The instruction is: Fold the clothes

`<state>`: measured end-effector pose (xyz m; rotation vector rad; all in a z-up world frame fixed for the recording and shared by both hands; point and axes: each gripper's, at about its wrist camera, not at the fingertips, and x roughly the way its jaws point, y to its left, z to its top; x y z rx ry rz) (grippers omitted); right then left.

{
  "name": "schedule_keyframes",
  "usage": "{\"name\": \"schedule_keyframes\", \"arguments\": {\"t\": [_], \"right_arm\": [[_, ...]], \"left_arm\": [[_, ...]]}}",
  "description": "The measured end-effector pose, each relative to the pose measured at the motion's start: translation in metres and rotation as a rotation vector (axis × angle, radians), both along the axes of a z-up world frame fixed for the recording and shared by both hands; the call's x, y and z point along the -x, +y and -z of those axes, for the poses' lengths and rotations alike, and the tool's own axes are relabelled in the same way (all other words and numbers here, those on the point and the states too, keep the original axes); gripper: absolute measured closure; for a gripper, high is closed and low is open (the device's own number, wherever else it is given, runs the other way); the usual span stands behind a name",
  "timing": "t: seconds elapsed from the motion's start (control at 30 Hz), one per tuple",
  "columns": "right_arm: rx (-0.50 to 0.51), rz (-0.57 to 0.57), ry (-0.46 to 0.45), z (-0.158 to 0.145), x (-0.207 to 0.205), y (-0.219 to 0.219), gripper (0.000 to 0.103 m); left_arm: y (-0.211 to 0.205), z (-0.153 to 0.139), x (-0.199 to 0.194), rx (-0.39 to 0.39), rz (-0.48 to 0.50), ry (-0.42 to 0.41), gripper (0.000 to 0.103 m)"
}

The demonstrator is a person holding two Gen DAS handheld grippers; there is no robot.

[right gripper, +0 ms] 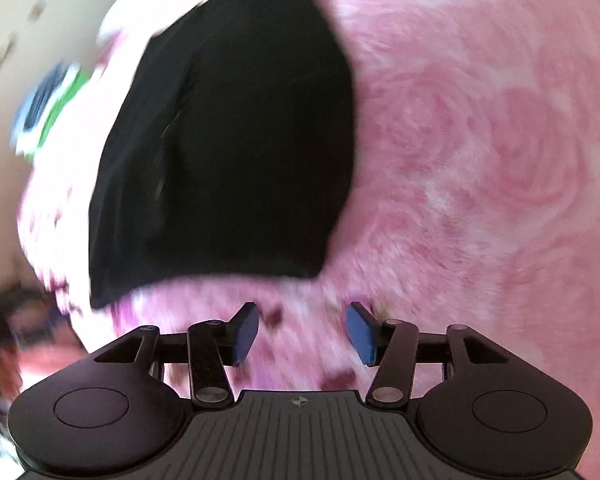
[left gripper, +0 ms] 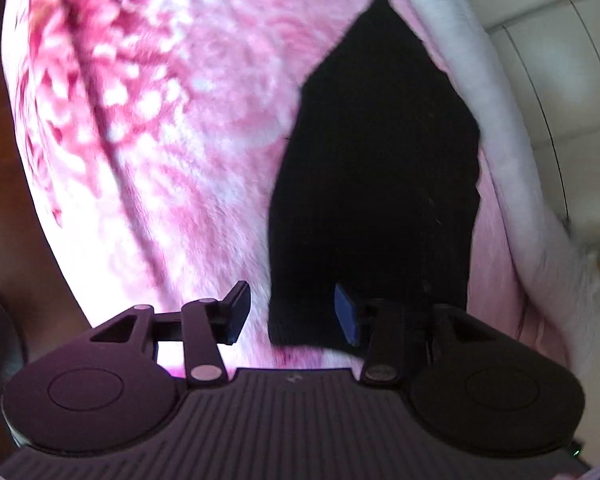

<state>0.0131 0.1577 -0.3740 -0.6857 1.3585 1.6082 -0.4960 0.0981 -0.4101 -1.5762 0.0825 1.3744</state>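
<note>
A folded black garment [left gripper: 380,184] lies flat on a pink floral blanket [left gripper: 160,120]. In the left wrist view my left gripper [left gripper: 294,312] is open, hovering over the garment's near left corner, with nothing between its blue pads. The right wrist view shows the same black garment [right gripper: 228,152] ahead and to the left on the blanket [right gripper: 480,140]. My right gripper [right gripper: 302,332] is open and holds nothing, a short way off from the garment's near edge. This view is motion-blurred.
The blanket's white fluffy edge [left gripper: 500,128] runs along the right in the left wrist view, with pale cabinet panels [left gripper: 560,80] beyond. A blurred blue, green and white object [right gripper: 48,108] lies at the blanket's left edge in the right wrist view.
</note>
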Motion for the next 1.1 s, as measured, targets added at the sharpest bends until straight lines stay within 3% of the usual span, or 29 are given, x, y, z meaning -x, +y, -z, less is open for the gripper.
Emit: {"name": "schedule_keyframes", "arguments": {"t": [0.13, 0.2, 0.23, 0.27, 0.3, 0.33, 0.37, 0.4, 0.47, 0.57, 0.6, 0.67, 0.77, 0.83, 0.9, 1.0, 1.1], "right_arm": [[0.040, 0.241, 0.133, 0.035, -0.011, 0.019, 0.046], [0.040, 0.332, 0.182, 0.043, -0.011, 0.026, 0.038], [0.026, 0.355, 0.198, 0.044, -0.008, 0.029, 0.036], [0.009, 0.331, 0.194, 0.041, -0.001, 0.033, 0.036], [-0.008, 0.303, 0.190, 0.039, 0.007, 0.037, 0.040], [-0.005, 0.266, 0.148, 0.036, 0.015, 0.041, 0.067], [0.000, 0.229, 0.104, 0.034, 0.024, 0.046, 0.087], [0.005, 0.191, 0.060, 0.031, 0.033, 0.050, 0.089], [-0.021, 0.184, 0.084, 0.016, 0.031, 0.054, 0.090], [-0.158, 0.160, 0.191, -0.031, 0.011, 0.037, 0.092], [-0.178, 0.151, 0.192, -0.040, 0.003, 0.029, 0.092], [-0.096, 0.166, 0.168, -0.026, -0.009, 0.015, 0.092], [0.091, 0.193, 0.023, 0.021, -0.011, 0.004, 0.092], [0.066, 0.173, 0.012, 0.018, -0.013, -0.007, 0.092], [0.030, 0.147, 0.005, 0.018, -0.018, -0.021, 0.092], [0.080, 0.163, 0.028, 0.035, -0.020, -0.030, 0.090], [0.118, 0.137, -0.002, 0.031, -0.015, -0.023, 0.078]], "left_arm": [[0.014, 0.025, -0.002, -0.004, -0.047, -0.081, 0.065], [0.020, 0.030, -0.004, -0.016, -0.052, -0.114, 0.066], [0.021, 0.023, -0.006, -0.034, -0.027, -0.095, 0.069], [0.022, 0.017, -0.008, -0.052, -0.002, -0.076, 0.082], [0.023, 0.010, -0.010, -0.070, 0.023, -0.057, 0.090], [0.024, 0.004, -0.012, -0.088, 0.048, -0.038, 0.095], [0.025, -0.003, -0.015, -0.106, 0.073, -0.019, 0.096], [0.026, -0.009, -0.017, -0.124, 0.098, -0.001, 0.096], [0.029, -0.022, -0.021, -0.160, 0.148, 0.037, 0.096], [0.007, -0.055, -0.024, -0.267, 0.228, 0.127, 0.096], [-0.002, -0.055, -0.028, -0.260, 0.249, 0.144, 0.096], [-0.018, -0.031, -0.042, -0.158, 0.268, 0.130, 0.096], [-0.040, -0.005, -0.068, -0.050, 0.318, 0.161, 0.096], [-0.053, -0.009, -0.074, -0.086, 0.335, 0.196, 0.096], [-0.059, -0.008, -0.076, -0.067, 0.347, 0.217, 0.095], [-0.058, -0.007, -0.079, -0.009, 0.374, 0.263, 0.091], [-0.058, -0.012, -0.083, 0.049, 0.404, 0.319, 0.083]]}}
